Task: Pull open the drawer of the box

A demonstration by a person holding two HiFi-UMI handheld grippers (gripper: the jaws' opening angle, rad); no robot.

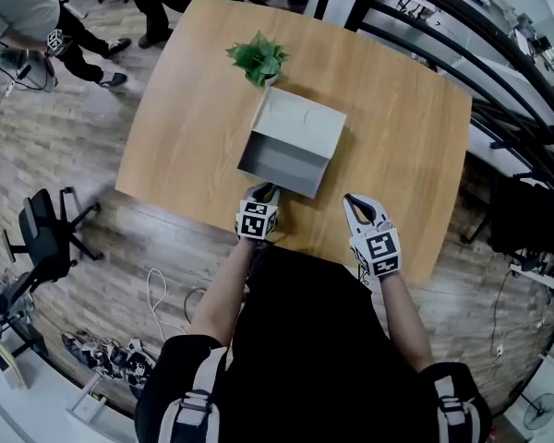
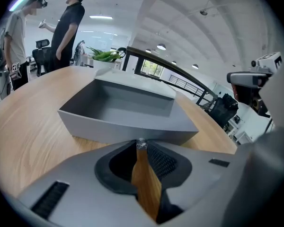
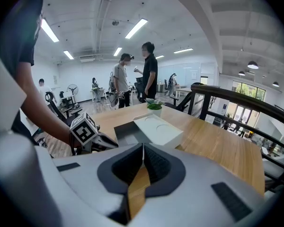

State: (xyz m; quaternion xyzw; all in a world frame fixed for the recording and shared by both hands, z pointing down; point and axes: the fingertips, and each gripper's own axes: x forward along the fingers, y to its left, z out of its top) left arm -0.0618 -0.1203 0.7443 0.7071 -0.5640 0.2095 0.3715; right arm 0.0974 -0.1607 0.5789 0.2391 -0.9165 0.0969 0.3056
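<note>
Drawer (image 1: pixel 284 162) stands pulled well out of the box (image 1: pixel 305 118), mid-table (image 1: pixel 415 137), empty.
Left gripper (image 1: pixel 266 190) jaws closed at the drawer front, maybe pinching a silvery pull (image 2: pixel 141 144). Right gripper (image 1: pixel 352 199) closed, empty, just beside. Pull looks done; next, let go.

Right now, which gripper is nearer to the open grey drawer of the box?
Left. The left gripper is at the open grey drawer's front wall, shut on its small silvery pull. The right gripper, shut and empty, is apart, off the drawer's right corner.
</note>
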